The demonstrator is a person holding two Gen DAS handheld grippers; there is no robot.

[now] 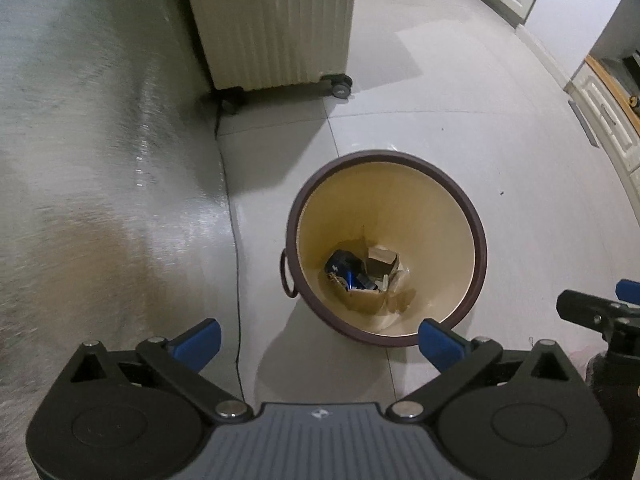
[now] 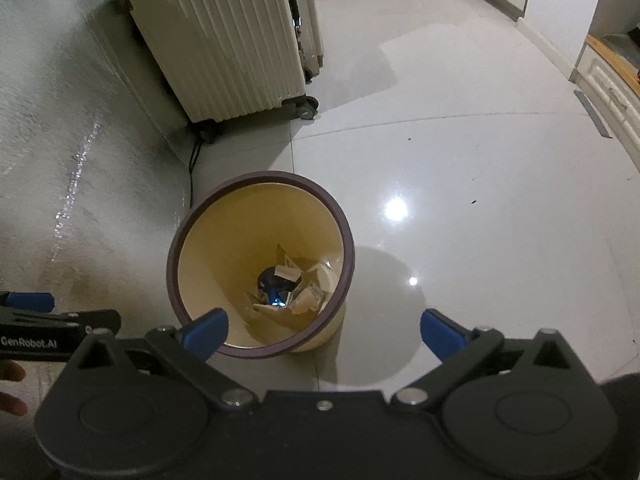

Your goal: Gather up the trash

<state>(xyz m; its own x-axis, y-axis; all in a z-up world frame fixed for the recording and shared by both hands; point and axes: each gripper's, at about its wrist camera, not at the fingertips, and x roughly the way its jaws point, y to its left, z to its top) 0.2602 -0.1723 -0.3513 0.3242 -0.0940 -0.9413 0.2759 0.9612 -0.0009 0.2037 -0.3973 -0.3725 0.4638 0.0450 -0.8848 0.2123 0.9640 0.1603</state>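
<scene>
A round, smooth plastic bin (image 1: 476, 236) with a dark brown rim, crumpled trash (image 1: 364, 276) at its bottom, stands mid-frame on glossy floor tiles (image 2: 480, 160), both the left claw (image 1: 320, 342) and right claw (image 2: 324, 334) spread wide, empty.

I see a glossy tiled floor (image 2: 460, 160), smooth plastic bin (image 2: 256, 216), crumpled paper (image 1: 380, 260), ribbed hard-shell suitcase (image 2: 224, 48).

A cream ribbed suitcase (image 1: 272, 20) stands upright on black wheels (image 1: 341, 85) at the far left, against a silvery textured wall (image 1: 100, 160). A thin black cable (image 1: 236, 280) runs along the foot of that wall. The glossy grey tiled floor (image 2: 480, 200) reflects ceiling lights. White cabinets (image 1: 608, 120) line the far right.
</scene>
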